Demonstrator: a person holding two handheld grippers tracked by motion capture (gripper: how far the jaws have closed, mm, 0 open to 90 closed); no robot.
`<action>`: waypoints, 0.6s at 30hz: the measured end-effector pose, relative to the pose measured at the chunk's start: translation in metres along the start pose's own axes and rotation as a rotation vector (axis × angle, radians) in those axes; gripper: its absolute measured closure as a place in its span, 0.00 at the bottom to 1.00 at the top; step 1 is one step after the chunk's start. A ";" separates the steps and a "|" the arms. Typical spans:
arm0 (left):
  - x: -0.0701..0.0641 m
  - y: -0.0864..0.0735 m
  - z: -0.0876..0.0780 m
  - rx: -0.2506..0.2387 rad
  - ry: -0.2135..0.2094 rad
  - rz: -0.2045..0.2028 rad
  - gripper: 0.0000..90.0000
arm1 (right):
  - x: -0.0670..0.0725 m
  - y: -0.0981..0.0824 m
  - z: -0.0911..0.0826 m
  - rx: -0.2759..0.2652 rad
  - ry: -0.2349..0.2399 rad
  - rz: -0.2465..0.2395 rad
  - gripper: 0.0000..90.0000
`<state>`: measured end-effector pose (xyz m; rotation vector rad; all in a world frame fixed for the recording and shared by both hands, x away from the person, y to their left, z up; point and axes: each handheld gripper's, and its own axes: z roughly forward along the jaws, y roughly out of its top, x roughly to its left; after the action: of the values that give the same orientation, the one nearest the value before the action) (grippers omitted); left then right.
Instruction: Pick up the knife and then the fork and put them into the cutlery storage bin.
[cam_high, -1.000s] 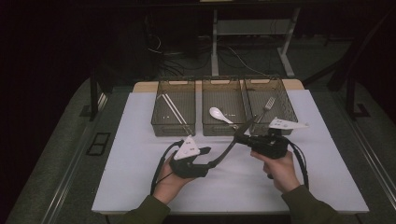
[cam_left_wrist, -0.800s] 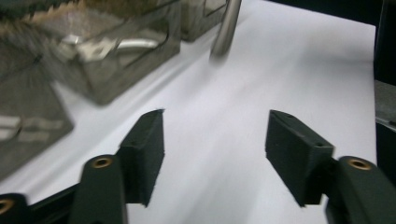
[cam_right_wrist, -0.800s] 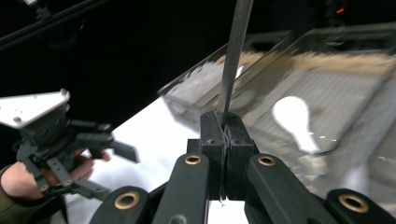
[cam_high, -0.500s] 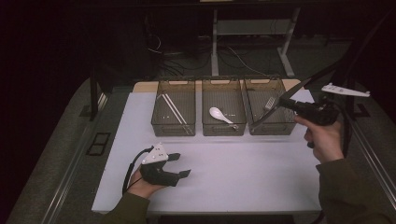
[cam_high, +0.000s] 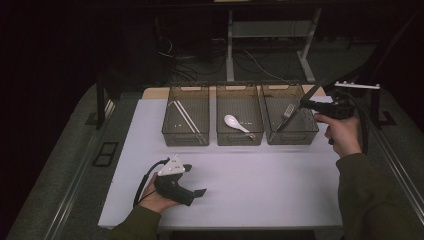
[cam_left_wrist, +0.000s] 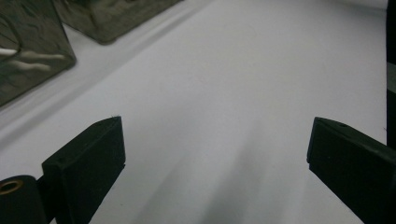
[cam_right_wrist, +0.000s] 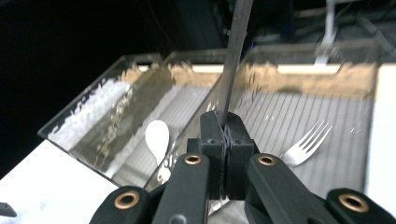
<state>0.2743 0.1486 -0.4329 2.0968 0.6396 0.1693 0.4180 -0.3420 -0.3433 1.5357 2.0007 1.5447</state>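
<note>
We saw the right gripper (cam_right_wrist: 223, 140) pinching what looked like a knife (cam_right_wrist: 236, 51), while the left gripper (cam_left_wrist: 210, 154) rested spread.

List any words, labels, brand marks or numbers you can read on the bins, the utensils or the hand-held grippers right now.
None: no readable text in any view.
The three clear bins carry no labels.
The white spoon, fork and chopsticks are unmarked.
The left hand-held gripper and right hand-held gripper show no lettering, just brass rivets.
</note>
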 end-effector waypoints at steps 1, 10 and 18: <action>0.000 0.000 0.001 0.004 -0.005 0.000 0.04 | -0.001 -0.001 0.005 0.020 0.001 0.001 0.99; 0.000 -0.001 0.003 0.033 -0.027 -0.001 0.04 | -0.008 -0.008 0.029 0.082 -0.002 0.020 0.97; 0.000 -0.001 0.004 0.041 -0.028 -0.006 0.04 | -0.022 -0.011 0.038 0.098 -0.145 -0.012 0.85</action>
<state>0.2755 0.1466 -0.4364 2.1329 0.6377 0.1238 0.4463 -0.3354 -0.3774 1.6181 2.0268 1.3087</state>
